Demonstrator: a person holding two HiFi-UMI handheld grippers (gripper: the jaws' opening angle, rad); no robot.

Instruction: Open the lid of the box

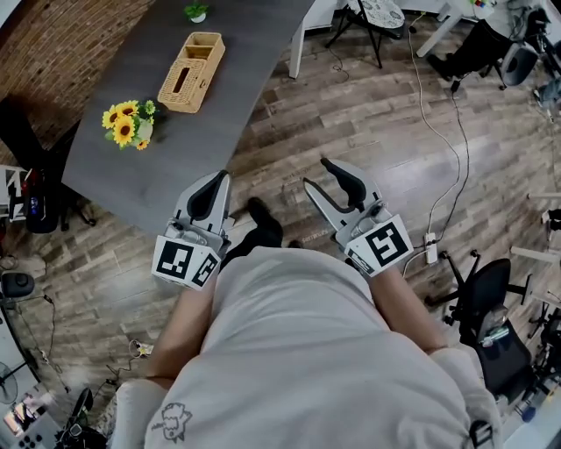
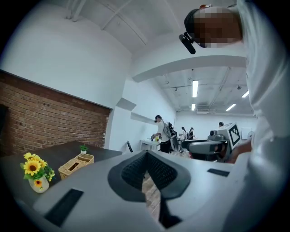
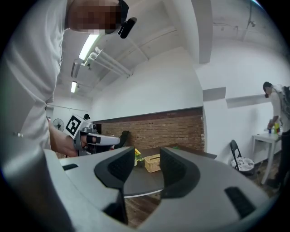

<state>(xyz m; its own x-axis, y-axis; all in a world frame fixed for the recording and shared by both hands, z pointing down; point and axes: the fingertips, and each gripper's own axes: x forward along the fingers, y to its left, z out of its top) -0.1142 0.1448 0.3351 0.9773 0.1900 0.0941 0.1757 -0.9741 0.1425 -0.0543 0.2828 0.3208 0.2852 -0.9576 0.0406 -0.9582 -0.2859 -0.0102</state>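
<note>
1. the box (image 1: 191,72) is a woven basket-type one. it lies on the far left part of the dark table (image 1: 175,167), well apart from both grippers, and its lid looks down.
2. it is probably light and fairly stiff, with a rough weave that should not slip. being light, it may slide or tip when the lid is pulled, so one gripper should steady the body while the other takes a lid edge. the slot in the top is another likely place to hold.
3. near it on the left stand sunflowers (image 1: 127,123) in a small vase, which a sideways sweep could knock. a small plant (image 1: 196,11) sits beyond the box.
4. the left gripper (image 1: 213,188) has its pads pressed together, holding nothing. the right gripper (image 1: 316,173) has its fingers spread, with only air between them.
5. the table's near edge lies just ahead of the grippers. the wooden floor on the right is open, with a cable (image 1: 456,149) and an office chair (image 1: 478,298) further right.
</note>
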